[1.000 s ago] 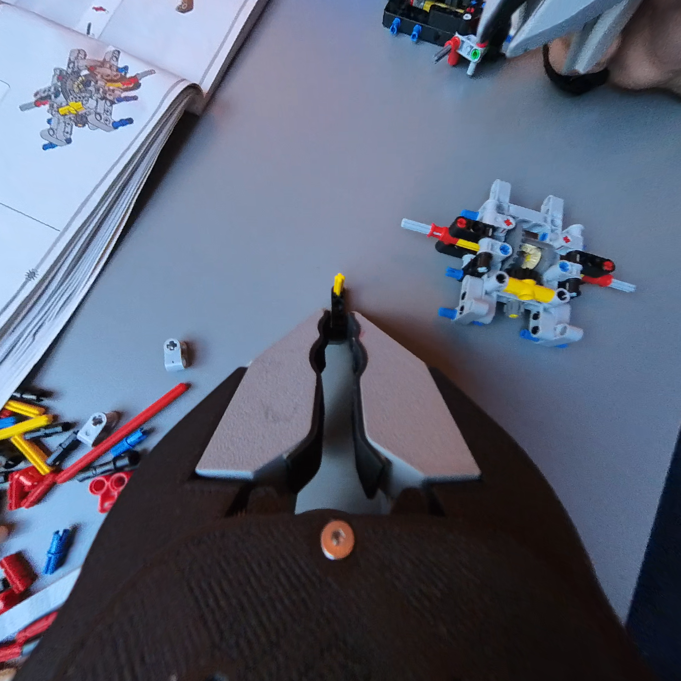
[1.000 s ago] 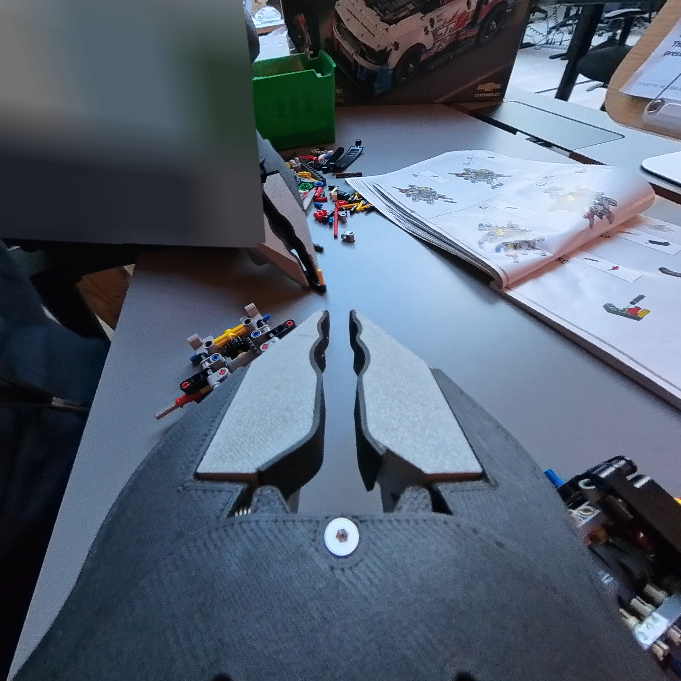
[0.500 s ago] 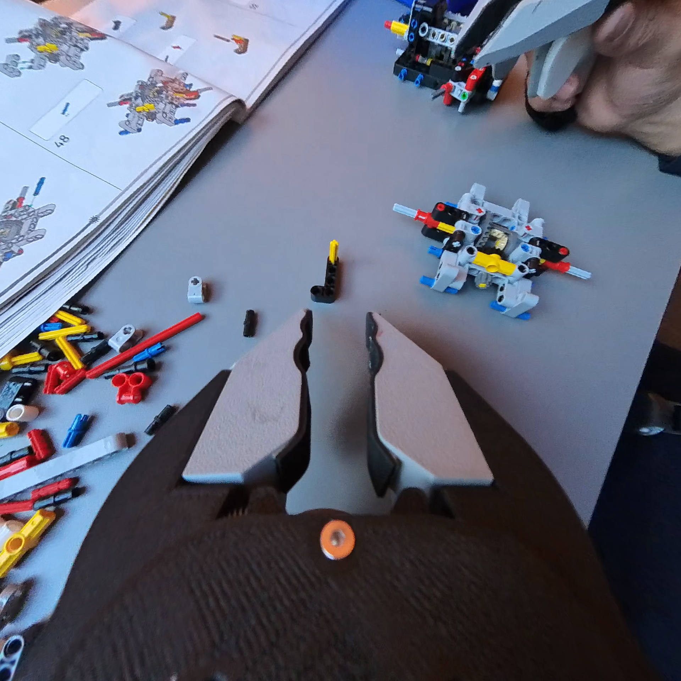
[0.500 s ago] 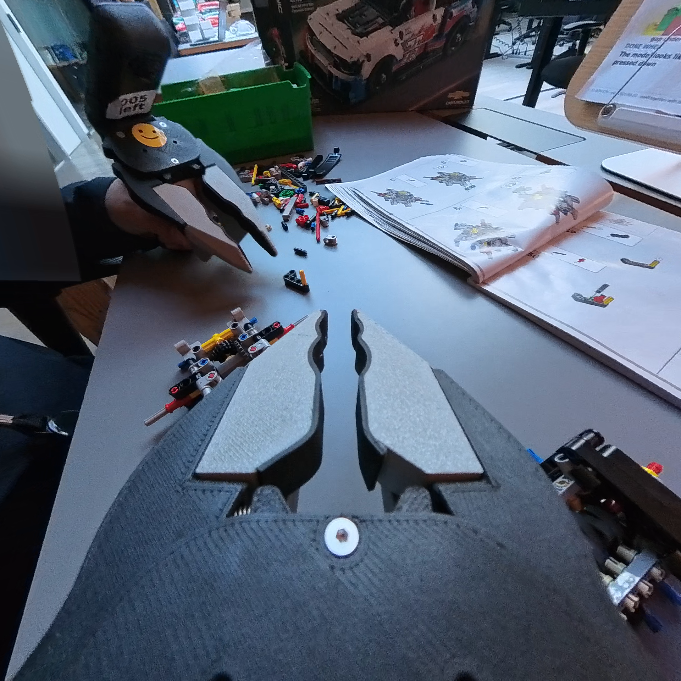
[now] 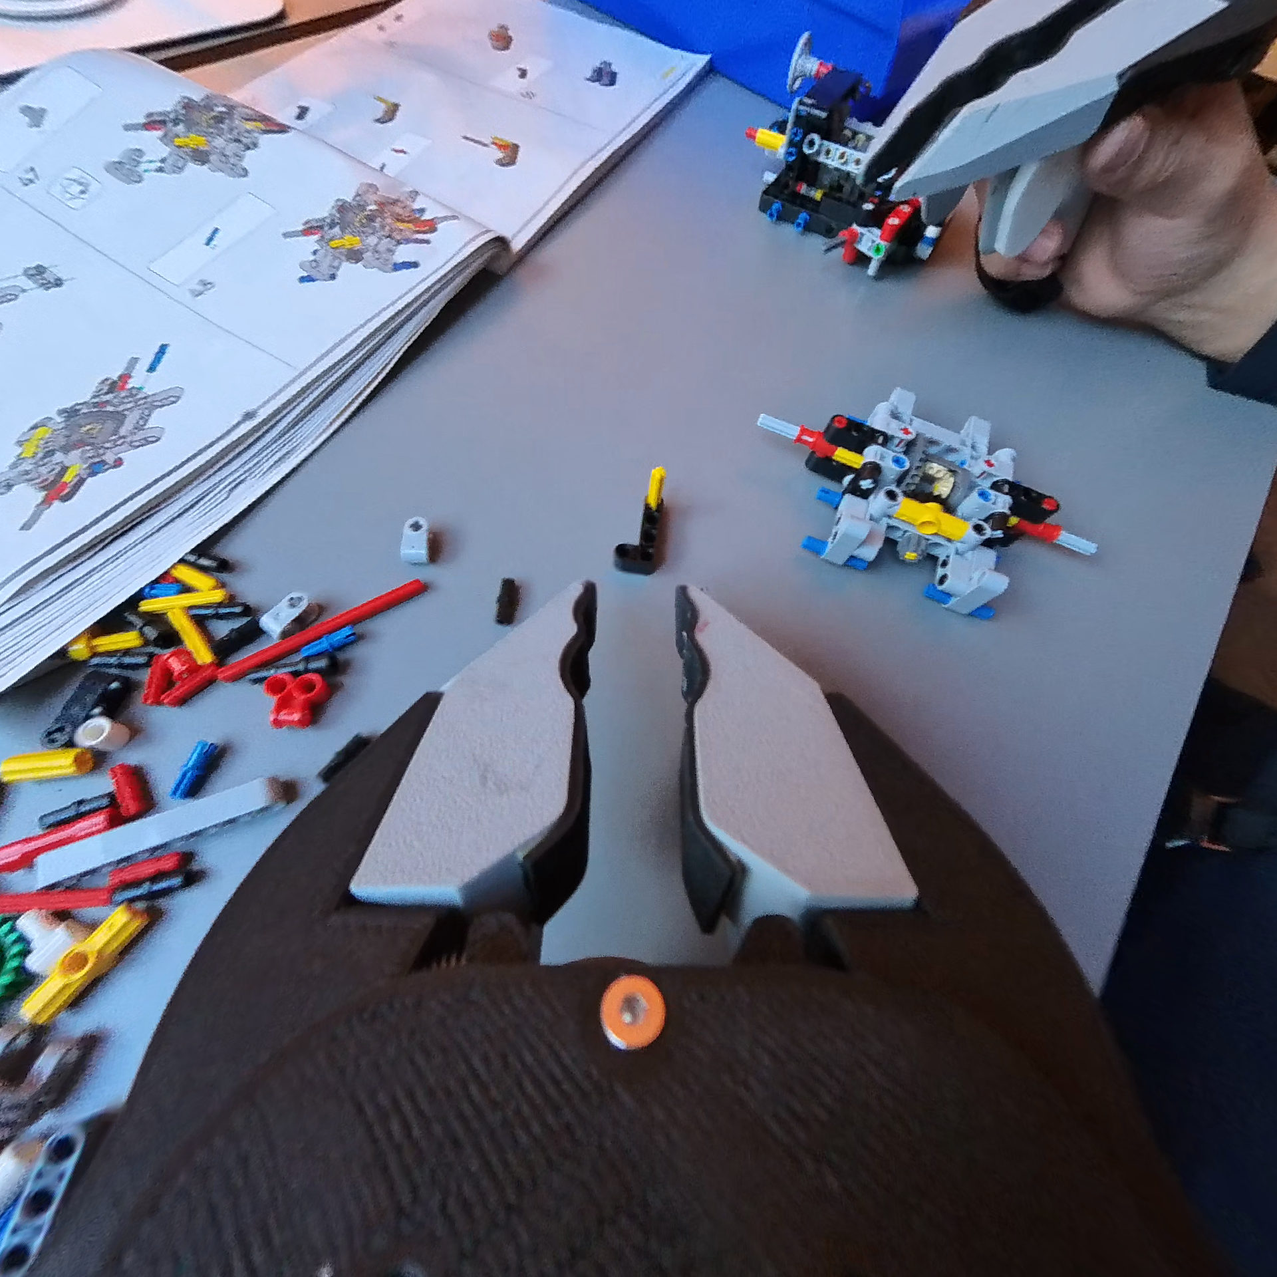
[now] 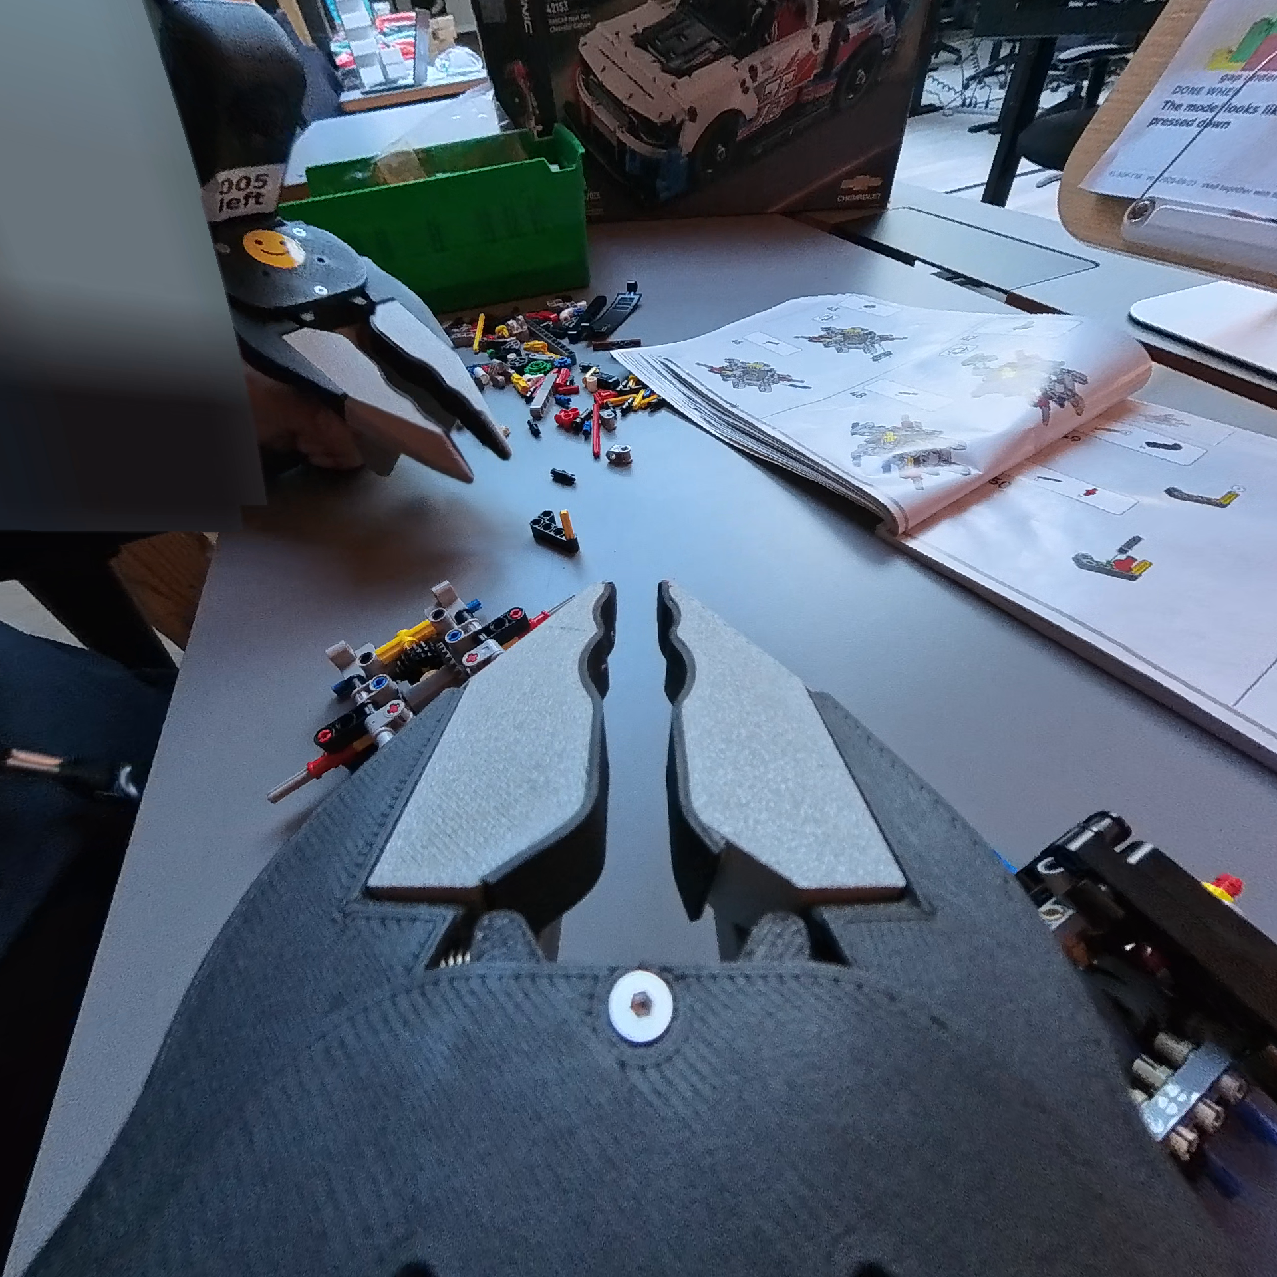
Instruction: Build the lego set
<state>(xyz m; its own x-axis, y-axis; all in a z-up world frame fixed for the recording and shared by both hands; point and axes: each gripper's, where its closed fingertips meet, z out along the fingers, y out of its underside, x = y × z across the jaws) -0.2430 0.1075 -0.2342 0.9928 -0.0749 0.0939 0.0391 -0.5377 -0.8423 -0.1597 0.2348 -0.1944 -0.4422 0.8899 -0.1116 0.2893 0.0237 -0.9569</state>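
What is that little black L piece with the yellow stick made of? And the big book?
The black L piece and its yellow stick look like hard, smooth moulded plastic, with neat round holes. The book looks like paper: thin stacked pages that curve, slightly shiny.

Two wrist views low over the grey table, facing each other – both share the black L-piece.

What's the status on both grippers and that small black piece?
Left gripper open, empty. Right gripper slightly open, empty. Black L-shaped piece with yellow pin lies on table, ahead of left fingertips, untouched. Nothing between.
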